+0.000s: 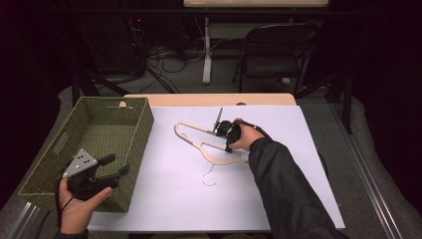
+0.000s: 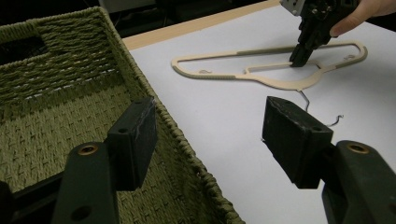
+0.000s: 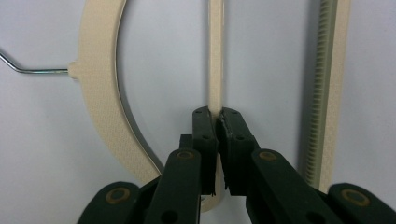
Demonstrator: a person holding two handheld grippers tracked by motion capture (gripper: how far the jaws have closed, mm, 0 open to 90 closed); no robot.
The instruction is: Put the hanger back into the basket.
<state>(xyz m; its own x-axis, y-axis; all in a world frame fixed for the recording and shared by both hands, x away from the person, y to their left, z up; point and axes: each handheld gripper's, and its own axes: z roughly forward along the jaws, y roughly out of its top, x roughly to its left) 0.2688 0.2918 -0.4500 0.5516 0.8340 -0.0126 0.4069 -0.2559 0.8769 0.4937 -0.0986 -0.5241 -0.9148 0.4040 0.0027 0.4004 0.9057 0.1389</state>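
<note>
Presently, I find the right tongs (image 1: 228, 133) clamped on the thin inner bar of the cream plastic coat hanger with a wire hook (image 1: 206, 144), which lies flat on the white sheet (image 1: 174, 199) covering the tabletop. In the right gripper view the jaws pinch that bar between them, pads tight on either side. My left tongs (image 2: 210, 135) stand wide apart, holding nothing, hovering above the near right corner of the olive-green woven basket (image 1: 89, 134) at the sheet's left edge.
</note>
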